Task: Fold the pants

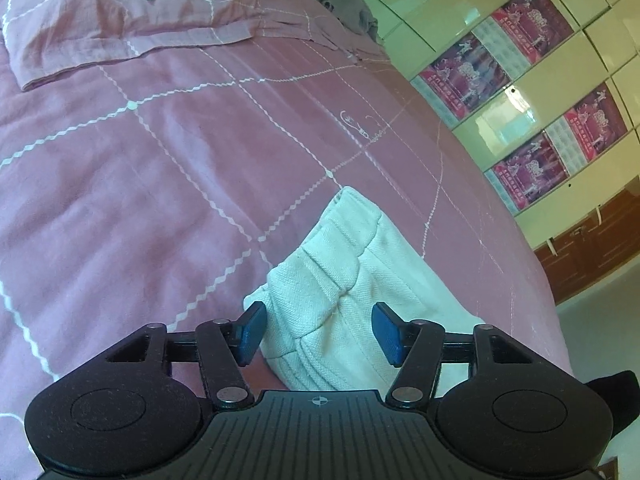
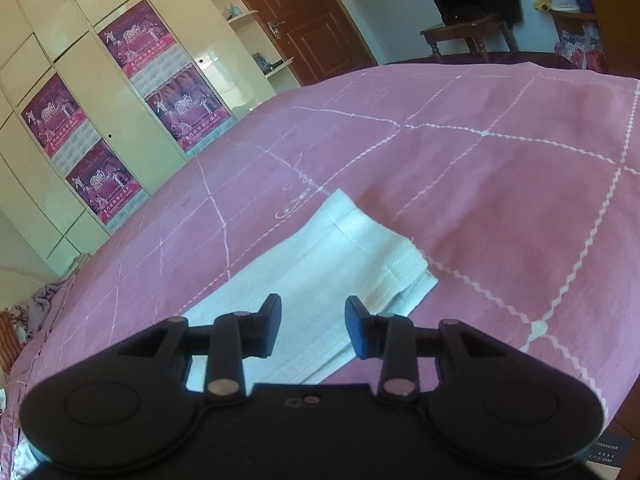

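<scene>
Both tongs, left [image 1: 318,330] and right [image 2: 313,326], hang released over the folded pants [image 1: 352,280] on the bed [image 1: 160,160]; I'd press the fold flat.

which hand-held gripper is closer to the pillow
Left. The left hand-held gripper faces up the bed toward the pillow, with the pants between its open jaws. The right hand-held gripper shows no pillow.
</scene>
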`<move>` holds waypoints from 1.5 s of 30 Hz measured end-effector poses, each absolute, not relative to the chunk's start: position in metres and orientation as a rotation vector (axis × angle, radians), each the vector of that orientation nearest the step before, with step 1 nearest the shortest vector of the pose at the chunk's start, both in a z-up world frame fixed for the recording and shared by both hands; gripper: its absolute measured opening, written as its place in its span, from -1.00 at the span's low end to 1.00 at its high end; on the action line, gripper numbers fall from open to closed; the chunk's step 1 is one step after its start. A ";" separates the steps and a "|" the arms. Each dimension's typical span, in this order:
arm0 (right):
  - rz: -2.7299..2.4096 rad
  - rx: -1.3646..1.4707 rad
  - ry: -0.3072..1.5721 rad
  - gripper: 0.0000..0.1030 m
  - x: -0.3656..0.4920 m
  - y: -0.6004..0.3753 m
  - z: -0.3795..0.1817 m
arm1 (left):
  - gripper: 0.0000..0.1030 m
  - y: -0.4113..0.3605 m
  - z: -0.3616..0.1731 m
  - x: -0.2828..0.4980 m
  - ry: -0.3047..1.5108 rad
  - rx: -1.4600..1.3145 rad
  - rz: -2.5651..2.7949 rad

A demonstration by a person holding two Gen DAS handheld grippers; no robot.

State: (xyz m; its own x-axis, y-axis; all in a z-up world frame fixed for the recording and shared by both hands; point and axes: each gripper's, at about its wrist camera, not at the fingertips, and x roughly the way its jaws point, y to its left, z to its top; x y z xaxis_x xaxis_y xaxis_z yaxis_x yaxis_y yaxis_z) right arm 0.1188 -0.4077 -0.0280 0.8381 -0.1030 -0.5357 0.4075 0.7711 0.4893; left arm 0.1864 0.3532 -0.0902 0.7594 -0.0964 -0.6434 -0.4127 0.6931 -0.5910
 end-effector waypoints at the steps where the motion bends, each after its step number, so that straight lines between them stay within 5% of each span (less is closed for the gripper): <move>1: -0.291 0.635 0.514 -0.31 0.119 -0.407 -0.028 | -0.64 0.351 -0.091 0.192 0.721 -0.765 0.202; 6: -0.312 0.630 0.532 -0.31 0.123 -0.408 -0.030 | -0.74 0.347 -0.068 0.178 0.597 -0.724 0.154; 9: -0.314 0.634 0.530 -0.31 0.121 -0.407 -0.032 | -0.73 0.352 -0.091 0.189 0.753 -0.651 0.197; 12: -0.332 0.636 0.553 -0.31 0.125 -0.408 -0.035 | -0.53 0.360 -0.098 0.186 0.741 -0.697 0.183; 13: -0.335 0.635 0.562 -0.31 0.126 -0.409 -0.036 | -0.17 0.361 -0.095 0.183 0.747 -0.696 0.207; 15: -0.325 0.632 0.550 -0.30 0.123 -0.408 -0.035 | 0.08 0.358 -0.084 0.168 0.731 -0.666 0.304; 24: -0.188 0.484 0.501 -0.28 0.137 -0.360 -0.018 | 0.09 0.231 -0.029 0.211 0.583 -0.214 0.104; 29: -0.134 0.339 0.533 -0.33 0.172 -0.316 -0.023 | 0.10 0.173 -0.060 0.282 0.741 -0.165 0.059; 32: -0.241 0.244 0.698 -0.32 0.201 -0.309 -0.040 | 0.41 0.174 -0.094 0.303 0.875 -0.202 0.099; 38: -0.160 0.183 0.658 -0.27 0.209 -0.294 -0.018 | 0.42 0.148 -0.036 0.304 0.727 -0.098 0.021; 42: -0.120 0.214 0.628 -0.26 0.237 -0.274 -0.011 | 0.42 0.120 -0.056 0.345 0.782 -0.050 -0.036; 45: -0.079 0.187 0.665 -0.20 0.264 -0.253 -0.019 | 0.77 0.112 -0.094 0.366 0.867 -0.016 -0.051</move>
State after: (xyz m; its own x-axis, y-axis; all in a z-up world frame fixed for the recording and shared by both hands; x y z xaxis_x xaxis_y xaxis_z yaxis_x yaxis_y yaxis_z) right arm 0.2643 -0.2529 -0.0192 0.7848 -0.0134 -0.6197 0.1330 0.9801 0.1472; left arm 0.3664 0.1124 -0.0937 0.6463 -0.0514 -0.7613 0.0380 0.9987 -0.0351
